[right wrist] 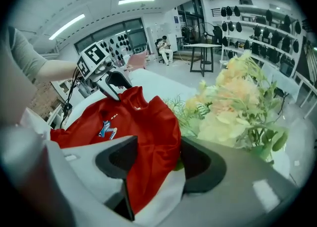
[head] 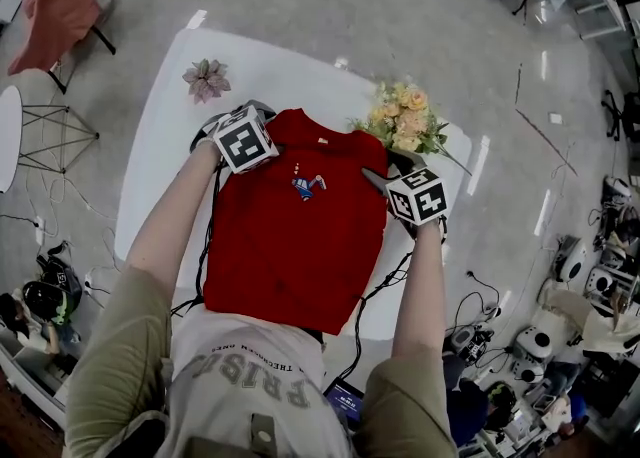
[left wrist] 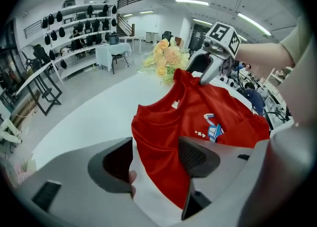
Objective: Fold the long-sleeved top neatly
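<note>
1. Left hand-held gripper (left wrist: 156, 157): clenched on the far-left shoulder of the red long-sleeved top (head: 300, 236). Red fabric fills the gap between the pads, and the right gripper view shows that corner pulled up into a small peak at its tips.
2. Right hand-held gripper (right wrist: 153, 164): same on the far-right shoulder. A fold of fabric sits between the two pads, and the left gripper view shows that corner tented up off the tabletop.
3. Both point steeply down and away from the person, one at each shoulder, with the collar between them. In the head view the marker cubes (head: 245, 139) face up.
4. Top: front up on the white tabletop (head: 160, 146), roughly centred. Collar at the far side, hem at the near edge by the person's body. Only the shoulders are raised; the body panel lies flat. From above it reads as a plain rectangle. There is a small blue-and-white print (head: 307, 186) on the chest and a white label inside the collar.
5. Bouquet of pale yellow and peach flowers (head: 405, 118): on the tabletop just beside the right hand-held gripper, on its far-right side, close to the top's right shoulder.
6. Small pink flower (head: 206, 78): far left on the tabletop, apart from the top.
7. Black cables run down both sides of the top toward the person.
</note>
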A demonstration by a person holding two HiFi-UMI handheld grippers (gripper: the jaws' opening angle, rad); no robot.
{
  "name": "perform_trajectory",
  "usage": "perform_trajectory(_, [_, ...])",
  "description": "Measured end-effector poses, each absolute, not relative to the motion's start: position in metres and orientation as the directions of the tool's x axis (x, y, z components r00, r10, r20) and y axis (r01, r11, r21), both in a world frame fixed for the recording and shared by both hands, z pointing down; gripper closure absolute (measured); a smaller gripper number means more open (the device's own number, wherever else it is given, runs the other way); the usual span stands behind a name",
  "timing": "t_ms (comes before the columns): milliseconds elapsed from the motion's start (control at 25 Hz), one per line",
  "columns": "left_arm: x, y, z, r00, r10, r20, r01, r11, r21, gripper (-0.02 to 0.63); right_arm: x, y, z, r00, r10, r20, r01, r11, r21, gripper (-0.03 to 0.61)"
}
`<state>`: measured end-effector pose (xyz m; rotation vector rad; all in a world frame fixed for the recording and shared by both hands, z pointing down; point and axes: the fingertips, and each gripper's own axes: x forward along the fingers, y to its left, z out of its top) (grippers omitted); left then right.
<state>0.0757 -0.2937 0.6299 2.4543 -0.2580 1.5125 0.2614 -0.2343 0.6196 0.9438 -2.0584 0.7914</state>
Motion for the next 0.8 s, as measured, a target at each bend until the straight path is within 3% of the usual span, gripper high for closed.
perform_trajectory(200, [0.073,-0.308,0.634,0.455,-0.025,0.89,-0.311,-0.941,0.132,0.347,0.263,-0.234,0.62,-0.516,-0.333,0.789,-0.799,0.518,-0.304,0.372])
perform_trajectory(280, [0.07,-0.316,0.632,0.453,-0.038,0.891,-0.329,-0.936,0.127,0.41,0.264,-0.234,0.62,-0.529,-0.333,0.78,-0.799,0.506,-0.326,0.415])
perform_trajectory(320, [0.068,-0.318,0.633,0.454,-0.043,0.89,-0.333,-0.935,0.124,0.449,0.265,-0.235,0.619,-0.53,-0.342,0.776,-0.803,0.497,-0.33,0.456])
perform_trajectory(360, [0.067,-0.319,0.634,0.455,-0.047,0.889,-0.332,-0.936,0.12,0.528,0.267,-0.236,0.618,-0.527,-0.359,0.771,-0.811,0.484,-0.329,0.5])
perform_trajectory(400, [0.066,-0.319,0.633,0.456,-0.049,0.889,-0.323,-0.939,0.114,0.54,0.269,-0.238,0.616,-0.522,-0.379,0.764,-0.82,0.47,-0.327,0.548])
perform_trajectory(520, [0.069,-0.314,0.627,0.472,-0.047,0.88,-0.288,-0.952,0.104,0.571,0.275,-0.239,0.61,-0.519,-0.406,0.752,-0.828,0.455,-0.327,0.548])
perform_trajectory(800, [0.059,-0.308,0.596,0.521,-0.082,0.849,-0.232,-0.972,0.049,0.577,0.27,-0.229,0.583,-0.505,-0.44,0.743,-0.802,0.557,-0.215,0.549])
